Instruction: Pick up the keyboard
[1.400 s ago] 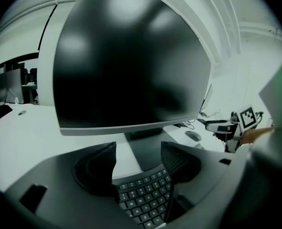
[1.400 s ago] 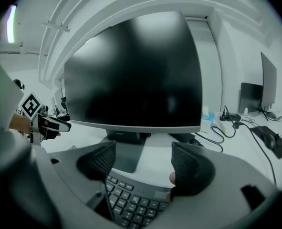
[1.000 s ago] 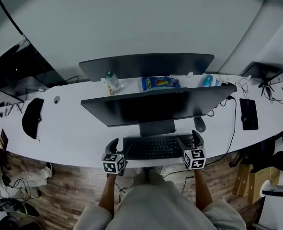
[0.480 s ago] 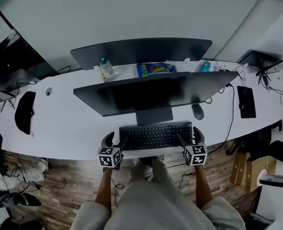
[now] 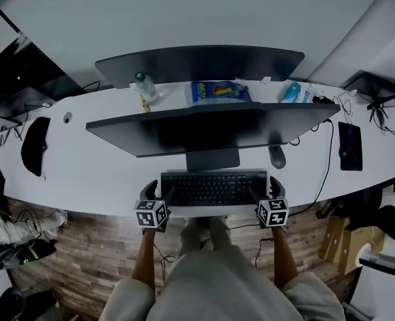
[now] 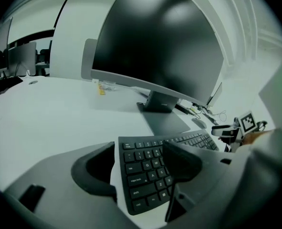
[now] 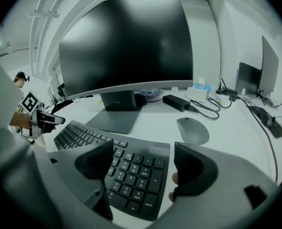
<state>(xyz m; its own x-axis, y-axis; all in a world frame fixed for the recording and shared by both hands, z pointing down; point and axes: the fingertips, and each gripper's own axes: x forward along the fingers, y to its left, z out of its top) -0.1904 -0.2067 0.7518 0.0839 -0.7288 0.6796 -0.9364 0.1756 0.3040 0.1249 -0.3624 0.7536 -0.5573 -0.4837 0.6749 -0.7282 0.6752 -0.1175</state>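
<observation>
Both grippers are hanging wide open. You're holding the left gripper (image 5: 159,192) over the left end of the keyboard (image 5: 214,188) and the right gripper (image 5: 265,192) over its right end, and neither one is pinching anything. In the left gripper view the outer jaw is sitting just off the keyboard's short edge, above the bare desk (image 5: 83,172), while the inner jaw is hovering over the keys. The right gripper view is showing the mirror of that, with the number pad lying between the spread jaws.

The keyboard is lying flat near the front edge of the desk, just in front of the foot of the monitor (image 5: 204,129), with the mouse (image 5: 276,156) resting beside its far right corner.

You're looking to be at the approach step, lined up on both ends with no grasp made yet. The next move is probably calling for getting a real hold on each short edge before closing, since the jaws are straddling the ends rather than bracketing the thin slab. Then you'd be closing both sides together and raising them evenly, so the keyboard isn't tipping or sliding out of one side.
</observation>
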